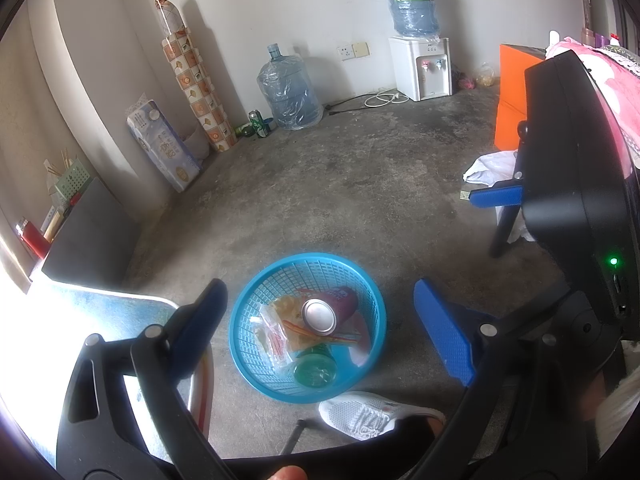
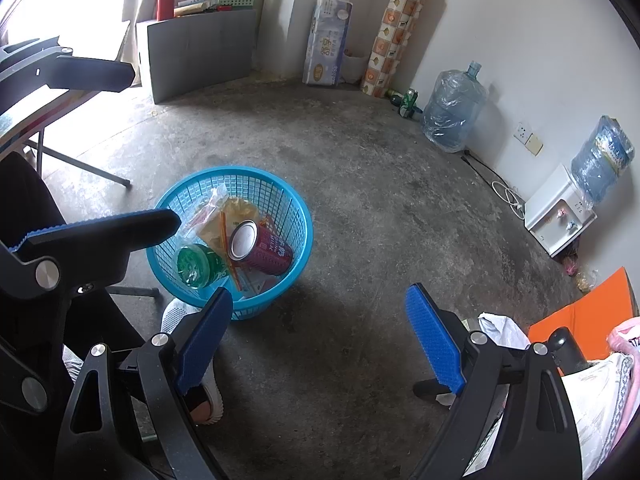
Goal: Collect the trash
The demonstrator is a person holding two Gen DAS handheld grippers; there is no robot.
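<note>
A blue mesh basket (image 1: 376,300) (image 2: 298,204) stands on the concrete floor. Inside lie a purple can (image 1: 328,312) (image 2: 266,250), a green bottle (image 1: 316,368) (image 2: 196,264) and clear snack wrappers (image 1: 276,336) (image 2: 224,216). My left gripper (image 1: 320,286) hangs open and empty above the basket; in the right wrist view it (image 2: 154,148) shows at the left edge. My right gripper (image 2: 320,296) is open and empty over bare floor just right of the basket, and it (image 1: 496,216) appears at the right of the left wrist view. A green can (image 1: 258,122) (image 2: 408,100) stands by the far wall.
A white crumpled bag (image 1: 492,166) (image 2: 500,328) lies by an orange box (image 1: 508,112). Along the wall stand a water jug (image 1: 290,92), a dispenser (image 1: 422,66), a patterned roll (image 1: 196,84) and a tissue pack (image 1: 164,144). A folding table (image 1: 100,312) and a person's white shoe (image 1: 368,416) are close by.
</note>
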